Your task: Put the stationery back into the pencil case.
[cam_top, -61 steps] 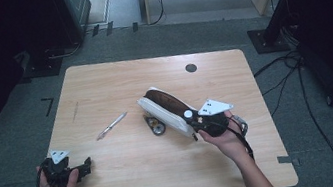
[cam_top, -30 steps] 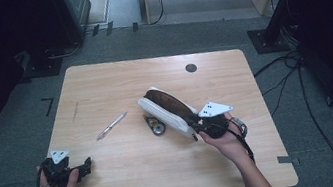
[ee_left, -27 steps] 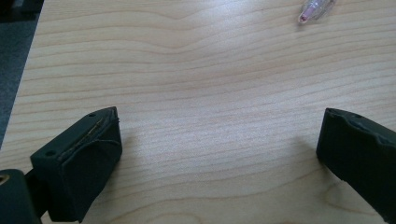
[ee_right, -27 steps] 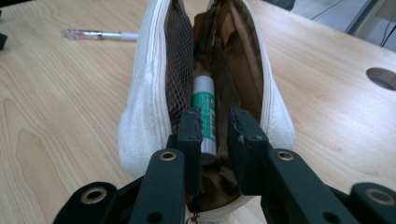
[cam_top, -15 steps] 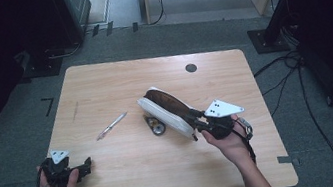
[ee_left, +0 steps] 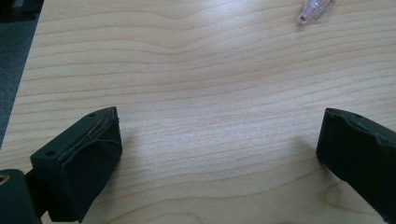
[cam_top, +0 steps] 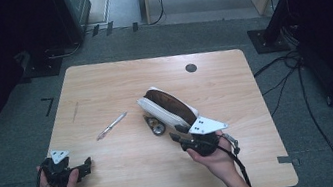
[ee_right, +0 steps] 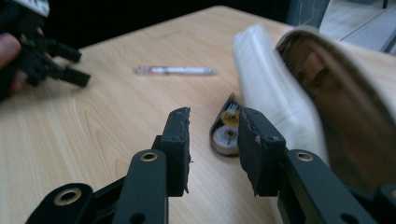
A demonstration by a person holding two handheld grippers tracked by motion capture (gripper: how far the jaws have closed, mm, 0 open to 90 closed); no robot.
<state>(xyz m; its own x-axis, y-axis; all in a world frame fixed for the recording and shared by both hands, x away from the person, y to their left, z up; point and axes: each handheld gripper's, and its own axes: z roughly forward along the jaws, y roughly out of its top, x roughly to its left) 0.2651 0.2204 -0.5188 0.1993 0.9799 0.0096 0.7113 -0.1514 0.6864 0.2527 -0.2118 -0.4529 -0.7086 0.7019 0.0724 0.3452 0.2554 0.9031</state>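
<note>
While the right hand-held gripper has just been opening, nothing between its jaws, the pouch lies just ahead. Left hand-held gripper: released, well left of pouch. Risk: jaws nudging the correction-tape roller beside pouch.

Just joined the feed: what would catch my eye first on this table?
The white pouch, gaping open with a brown lining, lies mid-table. The right tool sits at its near end, jaws just opening, nothing between them. A small correction-tape-like dispenser lies beside the pouch and a pen farther left.

On the table, the pen lies left of the pouch, a small tape dispenser between them.
</note>
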